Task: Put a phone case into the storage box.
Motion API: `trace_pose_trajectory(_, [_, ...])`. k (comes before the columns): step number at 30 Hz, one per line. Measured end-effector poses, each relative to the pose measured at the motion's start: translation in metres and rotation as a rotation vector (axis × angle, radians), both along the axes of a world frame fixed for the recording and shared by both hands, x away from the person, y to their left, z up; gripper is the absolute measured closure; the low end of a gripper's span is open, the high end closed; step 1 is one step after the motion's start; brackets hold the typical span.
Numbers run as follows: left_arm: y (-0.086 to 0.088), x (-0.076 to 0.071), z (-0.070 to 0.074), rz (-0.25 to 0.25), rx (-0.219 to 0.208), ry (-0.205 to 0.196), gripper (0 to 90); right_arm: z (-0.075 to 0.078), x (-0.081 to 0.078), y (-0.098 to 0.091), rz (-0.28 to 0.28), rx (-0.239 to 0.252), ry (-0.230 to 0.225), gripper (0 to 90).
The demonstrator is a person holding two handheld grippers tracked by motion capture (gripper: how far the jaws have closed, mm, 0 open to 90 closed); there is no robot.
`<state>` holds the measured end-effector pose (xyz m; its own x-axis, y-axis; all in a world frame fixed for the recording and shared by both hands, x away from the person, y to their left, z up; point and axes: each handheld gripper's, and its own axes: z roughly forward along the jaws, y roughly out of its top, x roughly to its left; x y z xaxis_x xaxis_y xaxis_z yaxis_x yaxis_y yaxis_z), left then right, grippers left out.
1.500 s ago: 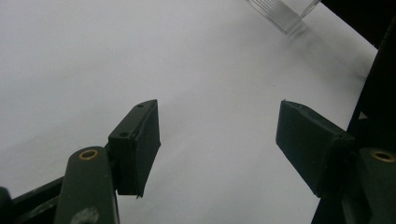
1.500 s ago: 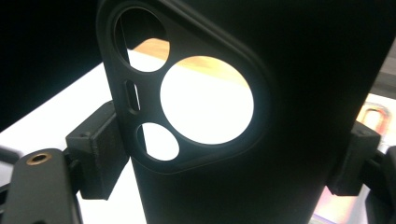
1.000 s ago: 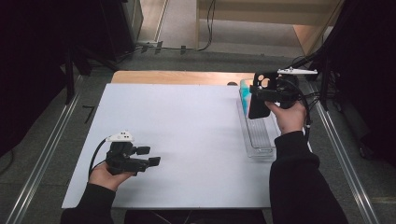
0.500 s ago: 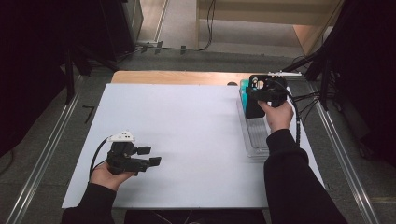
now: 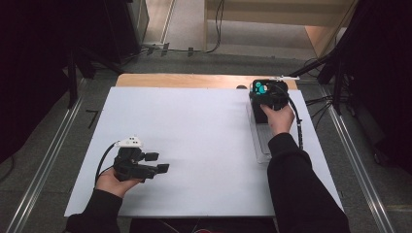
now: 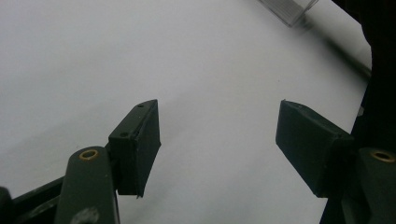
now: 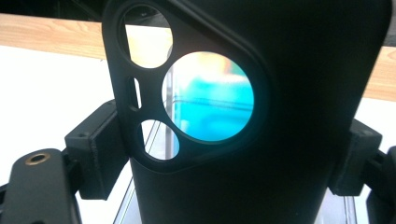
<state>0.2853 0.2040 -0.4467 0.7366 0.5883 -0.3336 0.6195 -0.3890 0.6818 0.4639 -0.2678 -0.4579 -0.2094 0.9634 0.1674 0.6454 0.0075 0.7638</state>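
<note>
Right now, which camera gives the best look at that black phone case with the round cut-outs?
The right gripper view: the black phone case looms close between the right tongs, cut-outs plain. In the high view it is a small dark shape over the clear tray.

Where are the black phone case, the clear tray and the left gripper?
black phone case [image 7: 280, 154]: right gripper view, its plain back.
clear tray [image 5: 262, 145]: high view, its bare near end.
left gripper [image 6: 217, 144]: left gripper view, between its open jaws.

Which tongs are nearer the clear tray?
Right. The right tongs hold a black phone case over the far end of the clear tray; the left tongs sit open far across the white board.
</note>
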Motion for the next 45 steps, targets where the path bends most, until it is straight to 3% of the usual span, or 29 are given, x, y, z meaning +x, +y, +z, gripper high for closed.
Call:
trace_pose_trajectory(7, [-0.001, -0.001, 0.000, -0.005, -0.004, -0.002, 31.2, 0.000, 0.010, 0.003, -0.001, -0.037, -0.002, 13.1])
trace_pose_trajectory(12, [-0.001, -0.001, 0.001, -0.006, -0.024, 0.008, 31.2, 0.005, 0.009, -0.002, 0.016, 0.034, -0.001, 0.0])
trace_pose_trajectory(15, [-0.001, -0.001, 0.002, -0.004, -0.029, 0.007, 31.2, 0.008, 0.007, -0.003, 0.026, 0.056, 0.018, 0.0])
trace_pose_trajectory(21, [0.001, 0.001, 0.002, 0.000, -0.025, 0.006, 31.2, 0.026, -0.008, 0.000, 0.040, -0.010, 0.026, 0.0])
trace_pose_trajectory(30, [0.004, 0.003, 0.003, 0.014, -0.029, 0.011, 31.2, 0.053, -0.035, 0.018, 0.194, 0.047, 0.020, 0.0])
trace_pose_trajectory(36, [0.005, 0.004, 0.003, 0.009, -0.026, 0.017, 31.1, 0.052, -0.050, 0.032, 0.261, 0.105, 0.027, 2.9])
trace_pose_trajectory(39, [0.006, 0.005, 0.003, 0.007, -0.029, 0.021, 31.1, 0.053, -0.056, 0.040, 0.293, 0.083, 0.033, 3.6])
trace_pose_trajectory(43, [0.007, 0.006, 0.004, 0.005, -0.031, 0.018, 31.1, 0.052, -0.067, 0.049, 0.357, 0.105, 0.050, 13.1])
trace_pose_trajectory(45, [0.007, 0.006, 0.004, 0.004, -0.031, 0.020, 31.1, 0.051, -0.073, 0.054, 0.392, 0.098, 0.068, 13.2])
